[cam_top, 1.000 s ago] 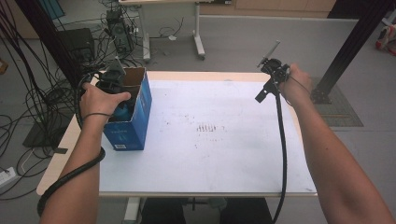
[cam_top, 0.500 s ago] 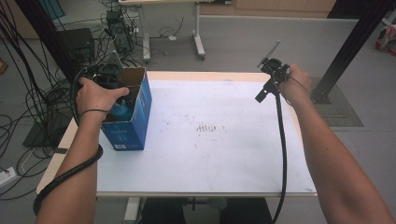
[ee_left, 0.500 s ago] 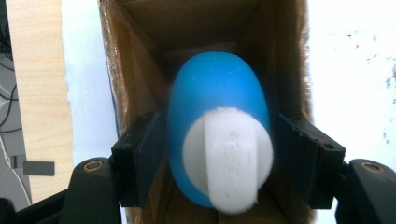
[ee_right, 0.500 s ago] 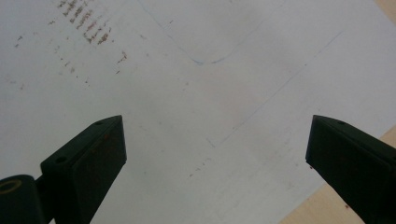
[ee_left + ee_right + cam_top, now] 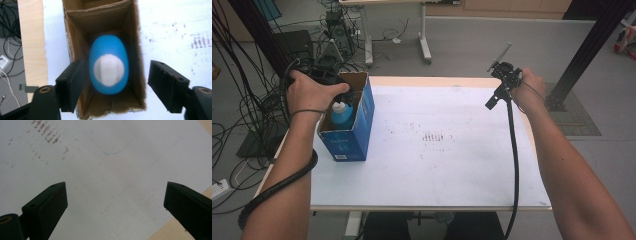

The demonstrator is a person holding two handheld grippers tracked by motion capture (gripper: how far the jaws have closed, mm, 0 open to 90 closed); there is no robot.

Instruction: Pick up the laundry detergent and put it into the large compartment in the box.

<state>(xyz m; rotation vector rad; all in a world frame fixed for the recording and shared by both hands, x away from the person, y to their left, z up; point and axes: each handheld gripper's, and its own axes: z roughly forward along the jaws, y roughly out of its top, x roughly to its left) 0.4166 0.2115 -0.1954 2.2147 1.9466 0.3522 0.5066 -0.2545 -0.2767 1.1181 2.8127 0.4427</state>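
While bottle (image 5: 109, 67) sits in box (image 5: 130, 30) | left claw (image 5: 117, 82) wide above, empty

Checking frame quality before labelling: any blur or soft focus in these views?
Left gripper view: blue bottle in the cardboard box is soft and smeared, jaws sharper. Right gripper view: table sheet slightly soft, jaws crisp. High view: evenly lit, no glare.

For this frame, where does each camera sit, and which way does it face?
High view: above the person's table edge, looking forward and down; both forearms, left tongs, right tongs.
Left gripper view: over the box, looking down into it at the blue bottle, between open jaws.
Right gripper view: faces the white table sheet, jaws open.
Shared: box and bottle.
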